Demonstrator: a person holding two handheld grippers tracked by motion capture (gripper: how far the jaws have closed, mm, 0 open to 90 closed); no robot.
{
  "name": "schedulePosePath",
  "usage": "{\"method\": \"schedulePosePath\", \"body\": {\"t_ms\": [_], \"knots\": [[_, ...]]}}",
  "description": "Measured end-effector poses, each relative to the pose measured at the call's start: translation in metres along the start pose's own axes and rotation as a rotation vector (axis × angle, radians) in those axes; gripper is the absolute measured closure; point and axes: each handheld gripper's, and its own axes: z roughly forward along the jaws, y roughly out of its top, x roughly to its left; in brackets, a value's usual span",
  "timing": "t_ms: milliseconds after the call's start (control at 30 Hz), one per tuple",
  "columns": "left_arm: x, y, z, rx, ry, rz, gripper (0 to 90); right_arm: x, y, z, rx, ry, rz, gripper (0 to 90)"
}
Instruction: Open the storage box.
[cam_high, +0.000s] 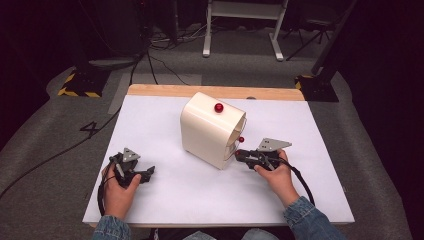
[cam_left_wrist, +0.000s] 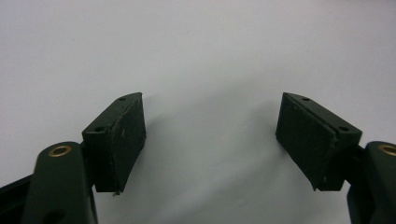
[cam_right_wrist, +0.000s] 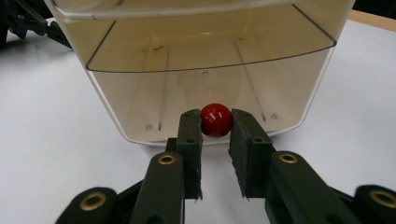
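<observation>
A glossy red knob is seen against a smooth cream plastic box (its clear front panel is shiny). Matt black jaw pads with brass-coloured rivets are shown over a matt white table, edged in bare wood.

A box stands mid-frame on the bench. One knob sits on its top, another knob at its right front, between the right hand-held gripper jaws; the left hand-held gripper lies lower left.

Denim sleeves, black claws, brass pivots
</observation>
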Motion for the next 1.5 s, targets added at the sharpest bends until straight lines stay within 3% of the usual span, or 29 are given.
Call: {"method": "schedulePosePath", "body": {"t_ms": [467, 1167, 1500], "knots": [[0.0, 0.0, 0.0, 0.0, 0.0, 0.0, 24.4, 0.002, -0.002, -0.029, -0.009, -0.01, -0.014, 74.5], [0.0, 0.0, 0.0, 0.0, 0.001, 0.0, 24.4, 0.005, -0.028, -0.09, -0.004, -0.021, 0.007, 74.4], [0.0, 0.0, 0.0, 0.0, 0.001, 0.0, 24.4, 0.004, -0.044, -0.099, 0.028, -0.023, 0.029, 74.4]]}}
